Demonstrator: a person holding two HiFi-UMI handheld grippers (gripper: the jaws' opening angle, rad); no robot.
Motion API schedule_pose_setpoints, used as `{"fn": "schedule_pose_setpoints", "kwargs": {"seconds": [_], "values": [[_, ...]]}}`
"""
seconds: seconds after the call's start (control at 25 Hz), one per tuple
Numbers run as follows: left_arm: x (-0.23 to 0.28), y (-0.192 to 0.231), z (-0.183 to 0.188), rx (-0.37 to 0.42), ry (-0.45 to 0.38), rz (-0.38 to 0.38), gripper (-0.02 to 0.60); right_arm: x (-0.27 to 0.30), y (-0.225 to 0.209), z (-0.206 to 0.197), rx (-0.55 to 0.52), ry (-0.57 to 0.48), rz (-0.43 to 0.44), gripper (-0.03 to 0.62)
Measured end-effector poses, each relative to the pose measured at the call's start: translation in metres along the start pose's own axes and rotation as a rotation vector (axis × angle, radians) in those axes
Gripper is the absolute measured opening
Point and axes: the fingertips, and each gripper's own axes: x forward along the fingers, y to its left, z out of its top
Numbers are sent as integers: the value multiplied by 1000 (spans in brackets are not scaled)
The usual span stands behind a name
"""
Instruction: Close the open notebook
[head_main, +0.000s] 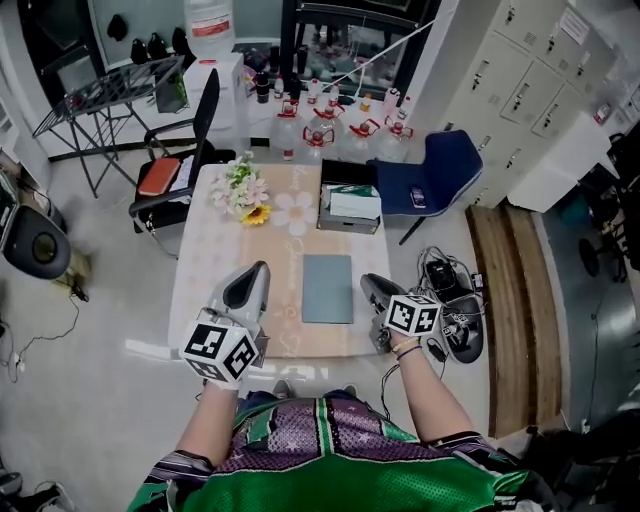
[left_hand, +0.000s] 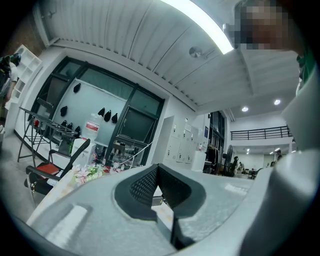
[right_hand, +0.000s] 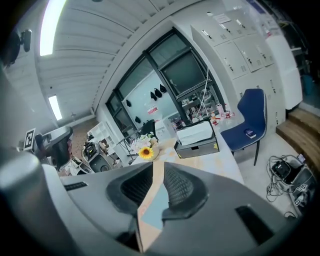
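A grey-blue notebook (head_main: 327, 288) lies flat with its cover closed in the middle of the low patterned table (head_main: 215, 262). My left gripper (head_main: 262, 268) hovers over the table just left of the notebook and does not touch it. Its jaws meet at the tips in the left gripper view (left_hand: 157, 169), with nothing between them. My right gripper (head_main: 368, 281) hangs at the notebook's right edge, near the table's right side. A narrow slit parts its pads (right_hand: 159, 167), nothing is held, and a strip of the notebook (right_hand: 152, 209) shows through.
At the table's far end stand a flower bunch with a sunflower (head_main: 243, 195) and a grey box holding white and green packs (head_main: 350, 208). A black chair (head_main: 185, 150) is at the far left, a blue chair (head_main: 440, 170) at the far right. Cables and shoes (head_main: 455, 305) lie on the floor to the right.
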Motion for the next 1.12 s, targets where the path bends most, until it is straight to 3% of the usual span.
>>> {"fn": "schedule_pose_setpoints", "kwargs": {"seconds": [0.4,0.76,1.12], "values": [[18,-30,9,36,5,7,15,-47,-13,35,-173,-17,-63,58],[41,-70,28,81,-19,-34,15,-86,22,101,-291,-136,-14,58],[45,-93,51,116,-54,-53,15,-119,63,135,-341,-235,41,58]]}}
